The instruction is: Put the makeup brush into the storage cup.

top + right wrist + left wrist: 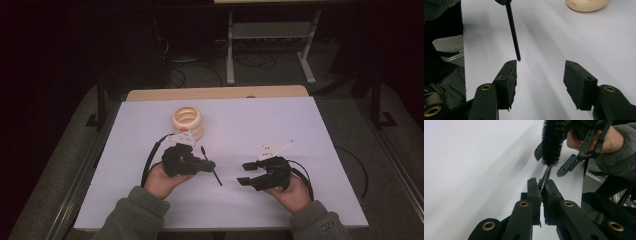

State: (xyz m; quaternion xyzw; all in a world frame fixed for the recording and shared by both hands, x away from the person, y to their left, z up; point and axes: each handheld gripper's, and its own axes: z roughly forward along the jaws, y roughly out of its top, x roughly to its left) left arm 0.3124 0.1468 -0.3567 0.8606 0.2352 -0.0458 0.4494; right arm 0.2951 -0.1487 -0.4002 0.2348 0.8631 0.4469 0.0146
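my left gripper (209,164) is clamped on the brush (551,142), and everything here i place from that brush. its thin wire stem (544,178) is pinched between my left pads just below the bristle head, jaws shut tight around it with almost no gap. in the left gripper view the bristles stick out past the jaws toward my other hand; in the high view the dark handle (211,164) slants across my left gripper and down over the white table (280,125), its tip off to the near side. my right gripper (245,172) sits just beside that handle tip, jaws standing wide with nothing between them, the tip close to one pad (510,75) in the right gripper view but, as far as i can tell, not touching. i judge the brush very light, the stem stiff but thin enough to swivel in a grip, the bristles soft and no good to hold. the smooth handle could slip, so i'd take it square across the pads, near its end. well beyond the brush stands the cream ring stack (188,122).
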